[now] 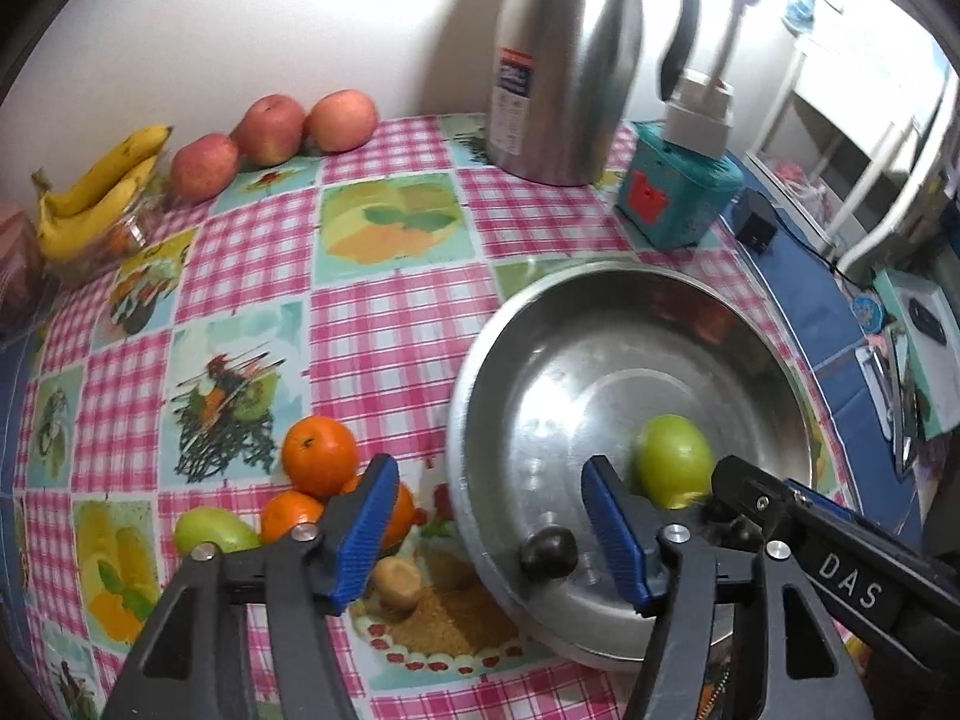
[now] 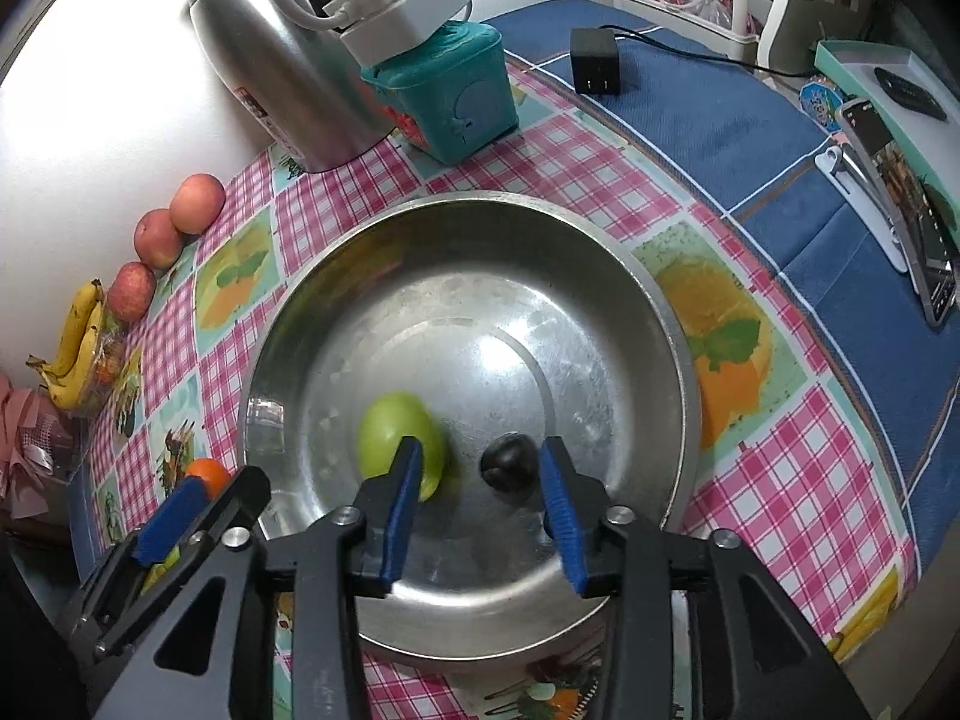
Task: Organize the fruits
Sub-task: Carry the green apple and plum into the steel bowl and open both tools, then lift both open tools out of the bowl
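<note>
Fruits sit in two groups relative to the steel bowl [image 2: 666,324]. Inside the bowl: one green fruit [image 2: 399,441] and a small dark fruit [image 2: 510,462], near each other, not touching. Outside the bowl, just beside its rim on the checked bench [image 1: 252,252]: a cluster of oranges [image 1: 318,456], a second green fruit [image 1: 210,531] and a small tan fruit [image 1: 397,583]. Well apart from the bowl, along the wall: three apples [image 1: 270,129] in a row, then bananas [image 1: 96,192]. Behind the bowl stand a steel flask [image 1: 558,60] and a teal box [image 1: 678,192].

Right tool [image 2: 480,516] hangs over the bowl, fingers spread, empty, dark fruit between the tips. Left tool [image 1: 489,534] straddles the bowl's rim, fingers spread, empty.
</note>
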### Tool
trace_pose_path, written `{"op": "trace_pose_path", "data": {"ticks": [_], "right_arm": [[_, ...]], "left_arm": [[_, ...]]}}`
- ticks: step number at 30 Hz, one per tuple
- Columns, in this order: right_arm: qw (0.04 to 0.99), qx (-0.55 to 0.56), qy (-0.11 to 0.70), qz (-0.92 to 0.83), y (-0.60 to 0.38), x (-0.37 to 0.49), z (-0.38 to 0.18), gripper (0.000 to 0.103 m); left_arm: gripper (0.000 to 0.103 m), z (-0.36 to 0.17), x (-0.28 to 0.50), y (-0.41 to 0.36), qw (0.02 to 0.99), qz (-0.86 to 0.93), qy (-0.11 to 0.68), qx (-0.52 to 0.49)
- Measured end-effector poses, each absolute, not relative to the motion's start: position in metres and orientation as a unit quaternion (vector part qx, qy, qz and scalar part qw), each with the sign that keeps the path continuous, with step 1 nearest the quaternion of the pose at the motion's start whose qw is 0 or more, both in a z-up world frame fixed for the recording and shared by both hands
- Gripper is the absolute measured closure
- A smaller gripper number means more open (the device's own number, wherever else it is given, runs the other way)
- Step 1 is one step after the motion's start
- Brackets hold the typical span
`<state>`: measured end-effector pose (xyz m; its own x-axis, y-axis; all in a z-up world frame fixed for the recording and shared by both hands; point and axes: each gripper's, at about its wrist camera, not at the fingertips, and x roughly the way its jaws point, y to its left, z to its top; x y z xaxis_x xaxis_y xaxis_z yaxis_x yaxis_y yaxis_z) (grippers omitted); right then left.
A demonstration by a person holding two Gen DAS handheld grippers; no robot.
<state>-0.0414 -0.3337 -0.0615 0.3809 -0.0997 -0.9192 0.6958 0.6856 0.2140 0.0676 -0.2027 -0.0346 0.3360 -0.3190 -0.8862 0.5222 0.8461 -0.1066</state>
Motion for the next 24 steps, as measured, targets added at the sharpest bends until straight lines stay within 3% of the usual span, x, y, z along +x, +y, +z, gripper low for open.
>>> {"op": "trace_pose_path", "data": {"ticks": [2,11,14,22,24], "right_arm": [[0.774,0.296,0.498,-0.255,-0.332,-0.04,-0.062,0.046],[0.775,0.262,0.52,-0.244,-0.32,-0.034,-0.066,0.041],[0.779,0.245,0.526,-0.238,-0.312,-0.031,-0.065,0.03],[0.788,0.206,0.536,-0.22,-0.294,-0.024,-0.065,0.028],[0.791,0.201,0.536,-0.217,-0.291,-0.024,-0.065,0.017]], "left_arm": [[0.024,-0.035,0.072,-0.194,0.813,-0.241,0.521,0.091],[0.001,-0.043,0.089,-0.153,0.821,-0.161,0.543,0.069],[0.0,-0.045,0.092,-0.139,0.824,-0.137,0.545,0.072],[0.0,-0.047,0.096,-0.113,0.833,-0.098,0.538,0.081],[0.0,-0.047,0.095,-0.107,0.835,-0.094,0.536,0.081]]}}
